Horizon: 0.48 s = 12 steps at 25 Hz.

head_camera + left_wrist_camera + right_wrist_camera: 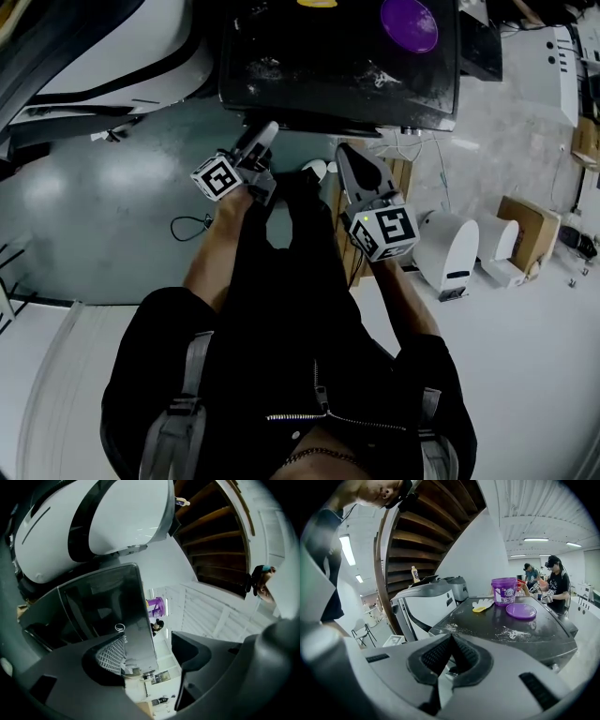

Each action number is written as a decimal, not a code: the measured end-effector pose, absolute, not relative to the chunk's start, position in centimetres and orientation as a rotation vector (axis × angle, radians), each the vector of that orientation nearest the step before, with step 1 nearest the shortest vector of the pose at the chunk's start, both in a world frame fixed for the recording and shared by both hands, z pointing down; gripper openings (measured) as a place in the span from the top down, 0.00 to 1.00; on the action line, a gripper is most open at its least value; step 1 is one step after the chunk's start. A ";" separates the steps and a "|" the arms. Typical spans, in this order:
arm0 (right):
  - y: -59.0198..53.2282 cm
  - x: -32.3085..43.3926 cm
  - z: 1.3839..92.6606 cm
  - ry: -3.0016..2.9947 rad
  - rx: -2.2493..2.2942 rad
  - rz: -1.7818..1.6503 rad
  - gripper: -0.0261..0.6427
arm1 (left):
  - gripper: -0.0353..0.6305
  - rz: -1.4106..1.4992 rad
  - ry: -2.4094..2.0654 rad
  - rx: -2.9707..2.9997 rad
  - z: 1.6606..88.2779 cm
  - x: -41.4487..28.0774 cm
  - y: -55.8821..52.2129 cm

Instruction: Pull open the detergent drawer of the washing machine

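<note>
Pointing level at the black washing machine [337, 66], the left claw [150, 652] had its jaws spread wide. A glossy dark panel [105, 606] of the machine's front stood in the gap, close by the ribbed pad [111, 657] of one jaw and clear of the other. Whether pad and panel touched could not be told. The detergent drawer could not be picked out from that dark front, which lay straight ahead of both claws. The right claw [451, 641], beside the left and tilted a little downward, had its jaws together with the pads meeting at their tips and nothing gripped. Just beyond its tips stretched the machine's top, strewn with white powder [511, 632]. Farther ahead on it lay a purple lid [521, 611]. Behind the lid stood a purple bucket [504, 590], with a yellow-and-white glove [482, 604] to the bucket's left. A white appliance [424, 606] stood to the left of the washing machine.
</note>
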State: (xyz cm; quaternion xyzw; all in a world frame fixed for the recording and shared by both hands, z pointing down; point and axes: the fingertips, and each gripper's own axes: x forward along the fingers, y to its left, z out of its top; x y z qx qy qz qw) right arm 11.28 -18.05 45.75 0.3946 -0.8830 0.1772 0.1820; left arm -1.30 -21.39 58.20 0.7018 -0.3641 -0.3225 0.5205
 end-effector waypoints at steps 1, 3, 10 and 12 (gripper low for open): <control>-18.0 11.5 45.8 -2.486 1.118 0.501 0.95 | 0.50 -0.803 -0.863 1.660 58.5 -1.4 -21.7; -17.7 11.9 46.0 -2.471 1.120 0.502 0.95 | 0.50 -0.869 -0.852 1.619 58.9 -1.9 -22.3; -16.7 13.3 47.4 -2.420 1.121 0.538 0.95 | 0.53 -0.999 -0.840 1.570 59.4 -2.3 -22.5; -16.4 13.2 47.7 -2.415 1.117 0.544 0.95 | 0.55 -1.060 -0.815 1.530 59.4 -2.5 -22.5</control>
